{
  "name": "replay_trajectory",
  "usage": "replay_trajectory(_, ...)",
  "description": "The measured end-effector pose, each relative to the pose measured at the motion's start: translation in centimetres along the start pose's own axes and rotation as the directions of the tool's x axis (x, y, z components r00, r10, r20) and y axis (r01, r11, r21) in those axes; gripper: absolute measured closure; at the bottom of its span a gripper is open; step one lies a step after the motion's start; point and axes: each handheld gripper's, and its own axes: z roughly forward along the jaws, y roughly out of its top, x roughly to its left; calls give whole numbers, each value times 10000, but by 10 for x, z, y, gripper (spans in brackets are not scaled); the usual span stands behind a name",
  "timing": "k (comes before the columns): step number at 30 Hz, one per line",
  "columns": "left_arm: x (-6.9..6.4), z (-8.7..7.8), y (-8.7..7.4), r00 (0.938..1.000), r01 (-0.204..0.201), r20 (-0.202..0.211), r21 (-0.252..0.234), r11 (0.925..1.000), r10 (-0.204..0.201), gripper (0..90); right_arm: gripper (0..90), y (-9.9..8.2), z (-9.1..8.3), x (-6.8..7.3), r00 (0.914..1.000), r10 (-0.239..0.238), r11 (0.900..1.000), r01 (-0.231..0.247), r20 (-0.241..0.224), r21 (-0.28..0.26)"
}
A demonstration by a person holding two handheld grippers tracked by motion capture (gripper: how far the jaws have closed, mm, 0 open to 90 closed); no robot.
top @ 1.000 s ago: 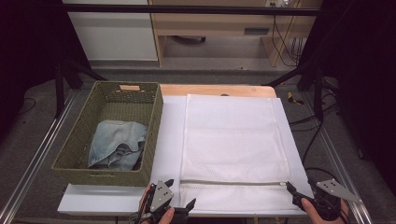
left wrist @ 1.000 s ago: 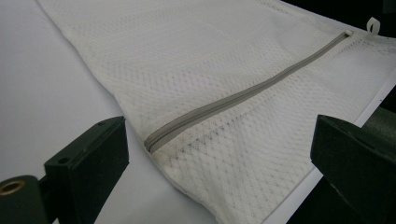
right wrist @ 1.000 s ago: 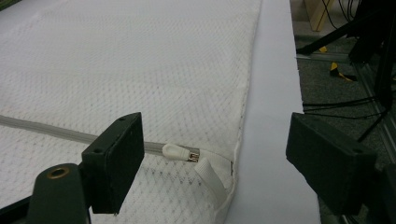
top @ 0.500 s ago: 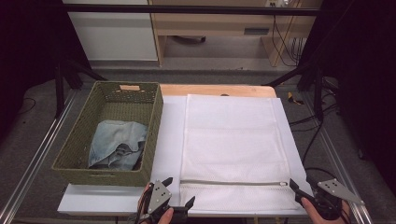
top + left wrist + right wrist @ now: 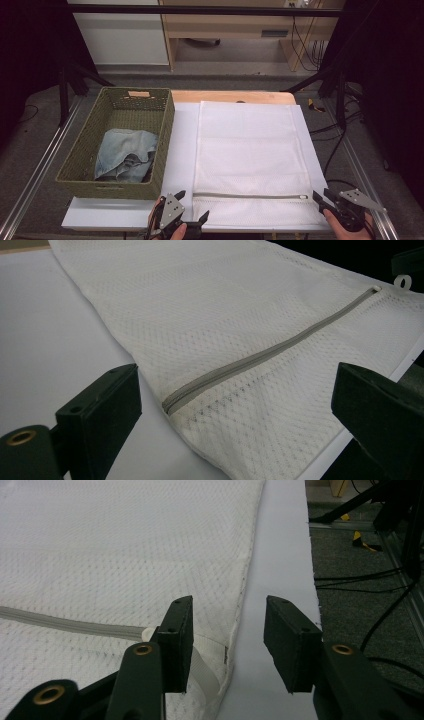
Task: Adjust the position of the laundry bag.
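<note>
At the near edge of the white surface (image 5: 125, 217), the right claw (image 5: 227, 645) has just been closing, its jaws half apart astride the corner of the flat white mesh laundry bag (image 5: 250, 150), pressing nothing yet. The bag's grey zipper (image 5: 247, 196) runs crosswise, its pull end nearest this claw. The left claw (image 5: 192, 207) gapes wide at the zipper's other end. Farther off, a green woven basket (image 5: 165, 125) holds crumpled denim (image 5: 125, 152).

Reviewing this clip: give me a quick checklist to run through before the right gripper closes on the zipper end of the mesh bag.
1. Mesh bag flat on the table: ok.
2. Zipper shut along its length: ok.
3. Right gripper, jaws just closing, straddles the bag's edge by the zipper end: ok.
4. Pads pressing the fabric: not ok, there is a gap.
5. Left gripper open over the zipper's other end: ok.
6. Jeans inside the basket: ok.
</note>
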Motion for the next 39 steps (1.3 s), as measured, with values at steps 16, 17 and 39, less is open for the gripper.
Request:
replay_trajectory(16,0,1,-1,10000,-23,-10,88,10000,23,67,578,2,0,-5,9991,373,9978,-385,-222,-548)
replay_trajectory(17,-1,2,-1,10000,-19,-10,104,9999,19,68,577,1,2,-5,9993,348,9988,-353,-153,-347)
replay_trajectory(39,1,4,0,9986,80,-521,486,9988,-54,108,553,-2,8,2,9998,-147,9987,152,-113,487)
